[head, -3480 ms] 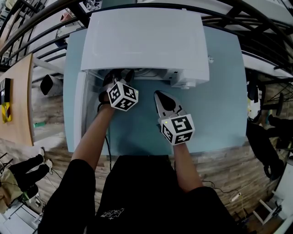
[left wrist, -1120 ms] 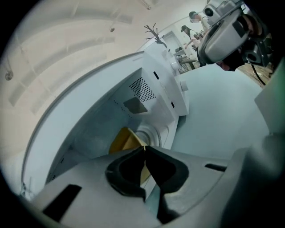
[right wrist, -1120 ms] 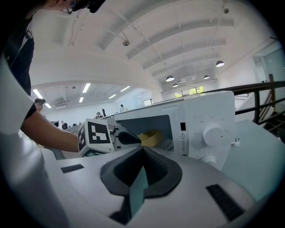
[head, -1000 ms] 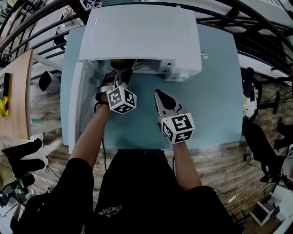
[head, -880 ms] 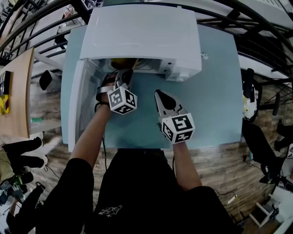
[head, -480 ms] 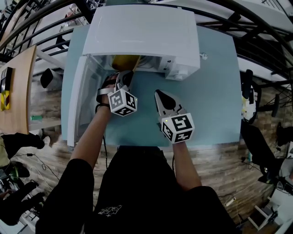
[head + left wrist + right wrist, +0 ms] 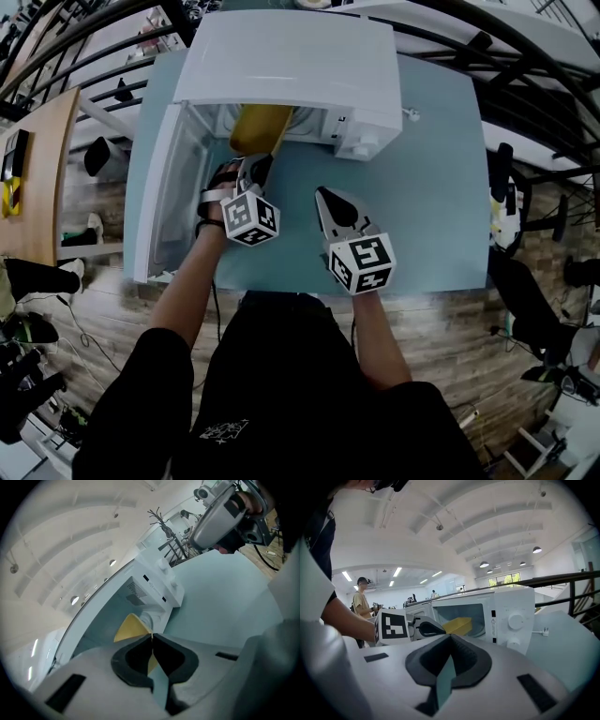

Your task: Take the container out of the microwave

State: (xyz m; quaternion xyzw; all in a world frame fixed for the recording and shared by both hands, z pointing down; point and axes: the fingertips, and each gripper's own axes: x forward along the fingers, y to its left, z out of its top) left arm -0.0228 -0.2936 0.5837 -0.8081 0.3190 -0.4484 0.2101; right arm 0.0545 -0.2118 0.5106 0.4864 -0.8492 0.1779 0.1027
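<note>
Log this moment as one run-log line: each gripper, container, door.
left gripper: shut on yellow container rim | right gripper: shut, empty, over table | container: at microwave mouth | door: open

The head view looks steeply down on the counter (image 7: 441, 187) and microwave (image 7: 291, 56). Both gripper views face that microwave from close by, low over the counter.

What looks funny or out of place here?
Only the yellow container: it pokes partway out of the open microwave, its rim pinched by the left hand-held gripper. Nothing looks spilled or broken.
</note>
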